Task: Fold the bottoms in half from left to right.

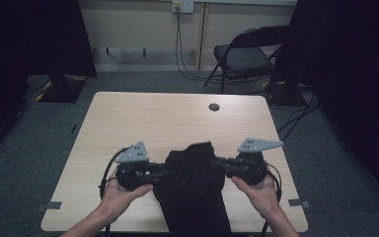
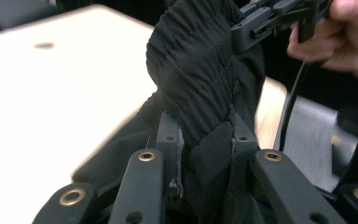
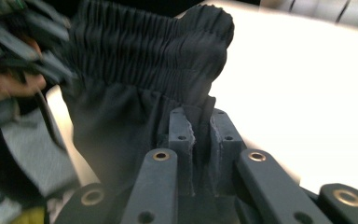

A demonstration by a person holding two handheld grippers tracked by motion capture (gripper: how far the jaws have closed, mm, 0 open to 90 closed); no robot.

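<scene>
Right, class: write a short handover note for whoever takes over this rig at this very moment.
Left gripper: jaws shut on the gathered waistband edge of the black garment.
Right gripper: jaws shut on the opposite waistband edge.
Garment: its upper part spread between the two grippers over the near middle of the table, the rest hanging off the near edge.
Done: both sides gripped.
Left: probably lay it flat on the table, then fold or arrange it; not yet begun.

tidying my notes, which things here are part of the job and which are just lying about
In the job:
- black garment, held at its gathered waistband
- left hand-held gripper, shut on the garment
- right hand-held gripper, shut on the garment
- table, under the garment

Lying about:
- folding chair
- wall cables
</scene>
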